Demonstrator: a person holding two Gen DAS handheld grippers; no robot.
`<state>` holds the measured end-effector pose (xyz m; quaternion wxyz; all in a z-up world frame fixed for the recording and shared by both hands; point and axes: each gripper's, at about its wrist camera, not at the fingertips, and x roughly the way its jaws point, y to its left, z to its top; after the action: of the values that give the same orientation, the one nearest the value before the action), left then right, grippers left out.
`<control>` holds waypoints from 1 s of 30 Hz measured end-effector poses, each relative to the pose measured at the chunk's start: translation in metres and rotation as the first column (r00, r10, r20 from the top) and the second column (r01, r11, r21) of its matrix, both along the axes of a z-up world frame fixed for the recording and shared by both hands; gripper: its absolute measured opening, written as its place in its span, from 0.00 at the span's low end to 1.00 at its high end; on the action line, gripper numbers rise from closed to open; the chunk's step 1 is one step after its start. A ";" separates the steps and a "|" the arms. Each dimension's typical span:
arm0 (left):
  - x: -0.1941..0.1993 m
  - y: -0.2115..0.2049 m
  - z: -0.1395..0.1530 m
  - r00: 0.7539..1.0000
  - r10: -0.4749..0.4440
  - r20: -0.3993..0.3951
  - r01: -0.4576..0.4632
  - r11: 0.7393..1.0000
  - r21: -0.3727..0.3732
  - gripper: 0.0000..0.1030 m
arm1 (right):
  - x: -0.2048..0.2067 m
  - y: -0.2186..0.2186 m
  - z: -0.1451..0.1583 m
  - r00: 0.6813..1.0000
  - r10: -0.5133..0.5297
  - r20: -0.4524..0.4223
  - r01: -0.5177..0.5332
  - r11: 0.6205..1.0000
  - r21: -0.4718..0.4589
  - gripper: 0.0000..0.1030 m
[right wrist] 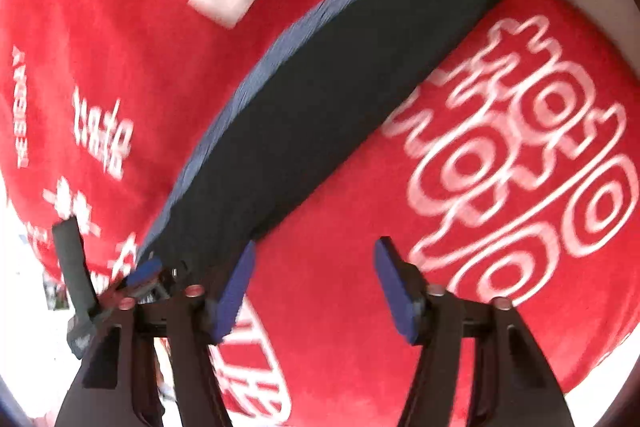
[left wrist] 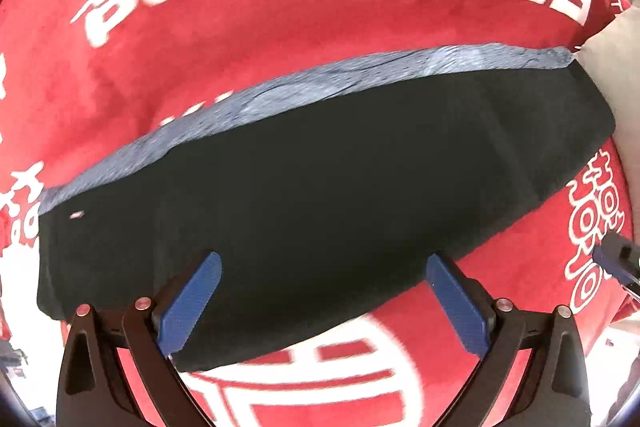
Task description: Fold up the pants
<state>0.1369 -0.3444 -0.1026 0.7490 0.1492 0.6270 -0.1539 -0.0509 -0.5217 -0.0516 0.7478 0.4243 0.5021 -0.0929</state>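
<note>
We hover both grippers spread and empty above the pants (left wrist: 320,195), a dark folded band on the red blanket (left wrist: 280,19): left gripper (left wrist: 323,303) over its near edge, right gripper (right wrist: 314,285) beside it, apparently ready for another fold.

Probably a home: a plush red blanket (left wrist: 320,7) with white characters covers the surface.

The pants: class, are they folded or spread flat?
Folded: the pants lie as one compact dark band on the red cloth, blue-grey layer edge showing.
</note>
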 end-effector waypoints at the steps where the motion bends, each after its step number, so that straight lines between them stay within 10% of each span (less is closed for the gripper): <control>1: 0.001 -0.010 -0.002 1.000 -0.003 -0.005 0.003 1.000 -0.004 1.00 | -0.001 -0.009 -0.001 1.000 -0.030 0.005 0.029 1.000 0.006 0.48; 20: 0.007 -0.099 -0.036 0.999 0.046 0.026 -0.046 0.999 -0.009 1.00 | -0.016 -0.115 -0.069 0.893 -0.412 0.181 0.343 0.884 0.318 0.53; 30: 0.007 -0.098 -0.046 0.998 0.024 0.057 -0.022 0.999 -0.029 1.00 | 0.027 -0.122 -0.063 0.858 -0.434 0.275 0.361 0.890 0.278 0.63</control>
<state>0.1435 -0.4423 -0.1483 0.7703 0.1358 0.6048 -0.1497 -0.0237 -0.6439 -0.1142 0.7345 0.6077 0.2777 -0.1186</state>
